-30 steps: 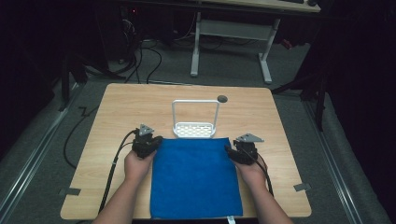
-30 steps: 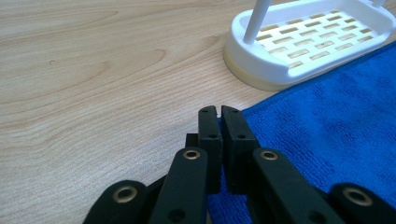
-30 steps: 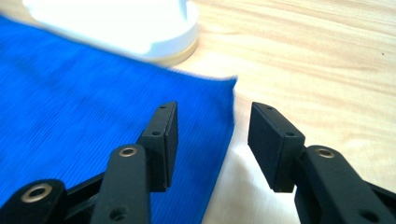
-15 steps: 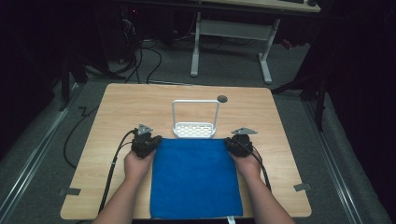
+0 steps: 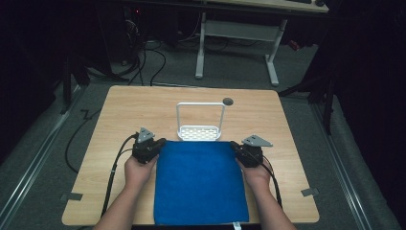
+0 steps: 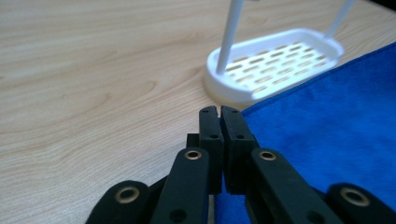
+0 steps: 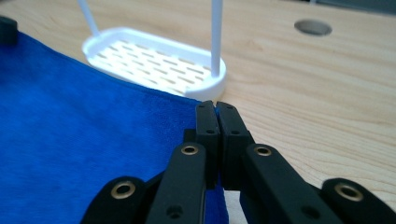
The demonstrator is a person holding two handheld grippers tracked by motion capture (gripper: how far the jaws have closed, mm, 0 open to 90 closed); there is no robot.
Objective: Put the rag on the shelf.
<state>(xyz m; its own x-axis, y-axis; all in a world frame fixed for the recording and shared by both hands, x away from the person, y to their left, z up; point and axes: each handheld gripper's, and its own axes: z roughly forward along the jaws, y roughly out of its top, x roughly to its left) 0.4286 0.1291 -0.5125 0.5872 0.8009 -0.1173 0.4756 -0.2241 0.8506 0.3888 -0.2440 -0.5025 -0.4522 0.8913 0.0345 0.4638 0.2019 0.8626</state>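
**Both grippers clamped on the far corners of the blue cloth**

A blue cloth (image 5: 200,184) lies flat on the near middle of the wooden tabletop (image 5: 119,110), its near edge reaching the tabletop's near edge. The left gripper (image 5: 160,143) sits at the cloth's far left corner, its jaws pressed together on the corner's edge. The right gripper (image 5: 235,145) sits at the far right corner; its jaws have just been closing and now pinch the cloth's edge there. Just beyond the cloth's far edge, between the two grippers, stands a white perforated tray (image 5: 198,132) with a tall wire handle, touching or nearly touching the cloth. A round dark hole (image 5: 228,101) lies in the tabletop farther off to the right.
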